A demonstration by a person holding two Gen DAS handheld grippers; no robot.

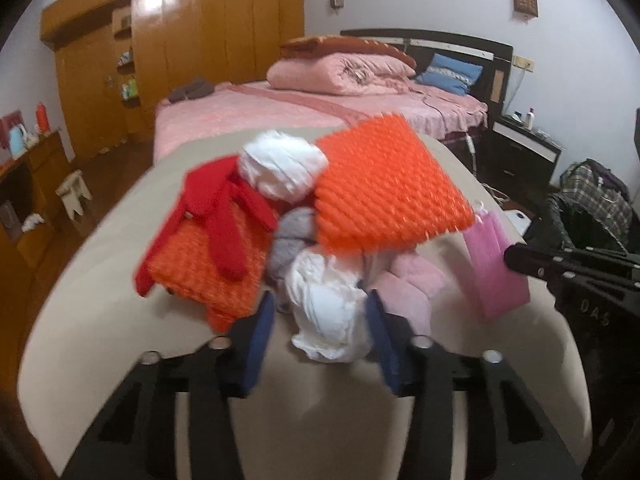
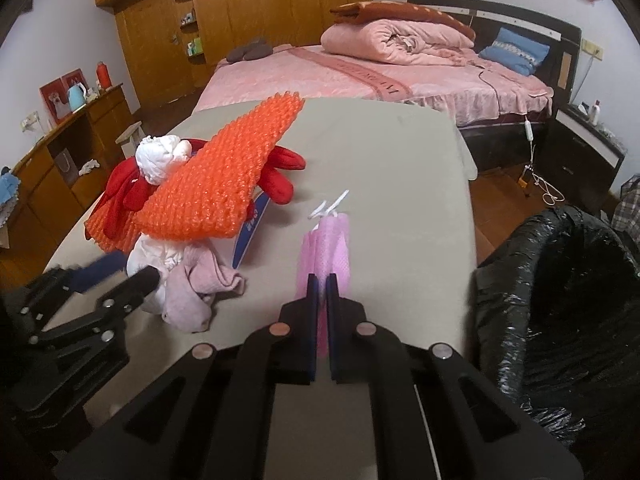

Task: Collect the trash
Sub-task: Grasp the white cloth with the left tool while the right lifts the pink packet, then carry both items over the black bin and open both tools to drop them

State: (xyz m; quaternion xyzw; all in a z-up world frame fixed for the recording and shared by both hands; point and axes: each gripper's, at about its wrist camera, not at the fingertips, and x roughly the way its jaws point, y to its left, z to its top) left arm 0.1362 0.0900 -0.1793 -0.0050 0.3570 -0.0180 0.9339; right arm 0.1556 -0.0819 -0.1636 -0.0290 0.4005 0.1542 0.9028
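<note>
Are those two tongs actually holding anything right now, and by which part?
The right tongs are shut on the pink mesh bag, pinching its near end. The left tongs straddle a crumpled white wad; whether they grip it cannot be told.

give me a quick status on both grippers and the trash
Right gripper shut on pink mesh bag. Left gripper around crumpled white tissue wad, contact unclear. Black-lined trash bin at right, path clear.

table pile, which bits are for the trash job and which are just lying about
For the job: pink mesh in the right gripper, white wad between the left gripper fingers, black bin bag.

Lying about: red gloves, orange mats, bed.
</note>
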